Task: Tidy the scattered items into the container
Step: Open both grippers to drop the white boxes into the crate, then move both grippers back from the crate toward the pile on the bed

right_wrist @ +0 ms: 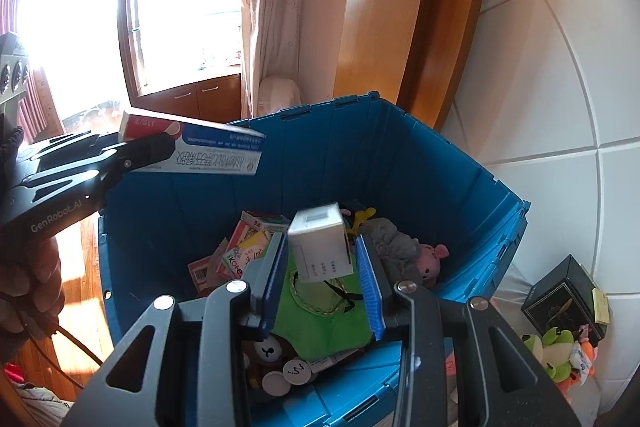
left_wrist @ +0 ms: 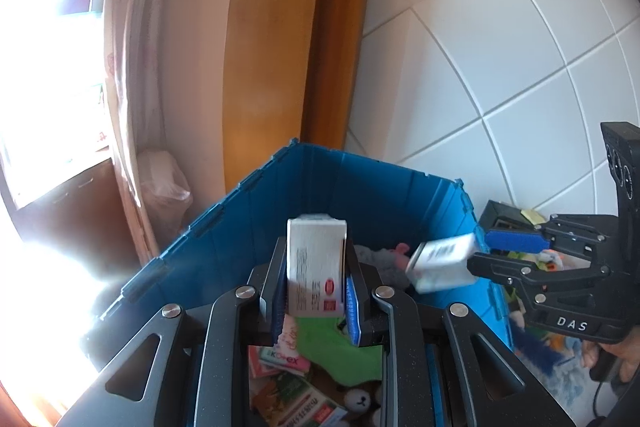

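Container: the blue container (right_wrist: 420, 167) stands open under both your grippers, against the tiled wall.
Left gripper: your left gripper (left_wrist: 316, 247) is closed tight on the long box, both pads pressed to its sides, above the container's left rim.
Right gripper: your right gripper (right_wrist: 322, 241) has its fingers spread a little wider than the small box, with a sliver of gap at the right pad; it grips nothing firmly.
Long box: the white long box (left_wrist: 316, 267), with red marks and print, stands on end in your left grip, over the inside of the container.
Small box: the white small box (right_wrist: 320, 247) sits loose and blurred at your right fingertips, above the middle of the container.
Already inside: a green cloth (right_wrist: 320, 319), a grey plush (right_wrist: 390, 239), a pink pig (right_wrist: 432, 259) and flat packets lie on the bottom.
Outside: a black box (right_wrist: 560, 295) and a frog plush (right_wrist: 554, 347) lie just beyond the container's right wall.
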Demonstrator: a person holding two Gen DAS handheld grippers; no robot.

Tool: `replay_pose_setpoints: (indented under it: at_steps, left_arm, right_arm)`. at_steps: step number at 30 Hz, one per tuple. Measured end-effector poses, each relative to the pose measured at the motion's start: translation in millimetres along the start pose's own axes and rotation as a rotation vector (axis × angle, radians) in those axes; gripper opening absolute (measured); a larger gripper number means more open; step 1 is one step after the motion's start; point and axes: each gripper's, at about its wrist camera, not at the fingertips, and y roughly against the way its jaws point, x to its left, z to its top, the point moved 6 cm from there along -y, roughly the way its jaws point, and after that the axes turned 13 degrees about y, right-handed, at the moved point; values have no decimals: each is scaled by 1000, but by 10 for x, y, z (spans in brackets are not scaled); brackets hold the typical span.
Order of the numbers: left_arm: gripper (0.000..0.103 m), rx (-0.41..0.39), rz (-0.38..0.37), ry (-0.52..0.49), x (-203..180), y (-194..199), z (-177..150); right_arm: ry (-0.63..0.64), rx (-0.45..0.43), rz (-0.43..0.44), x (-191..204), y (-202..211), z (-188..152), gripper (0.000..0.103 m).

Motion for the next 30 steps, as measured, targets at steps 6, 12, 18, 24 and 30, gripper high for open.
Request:
replay_pose_setpoints:
  at_steps: [6,12,18,24,30]
  left_arm:
    - [32,-8,11,16,58,-1,6]
    - [32,-11,15,10,18,57,-17]
    - [35,-9,5,-10,-118,127,-78]
    - [42,-8,-15,-78,-502,214,-191]
    - [57,-6,-59,-140,-1062,334,-301]
  right_arm:
    - [6,-1,8,-4,-17,17,34]
    - [-2,-14,10,-7,43,5,34]
    - [-23,-26,3,-36,178,-99,34]
    - [-79,-41,-33,-192,467,-349,34]
    - [-166,-47,-82,-481,887,-841,34]
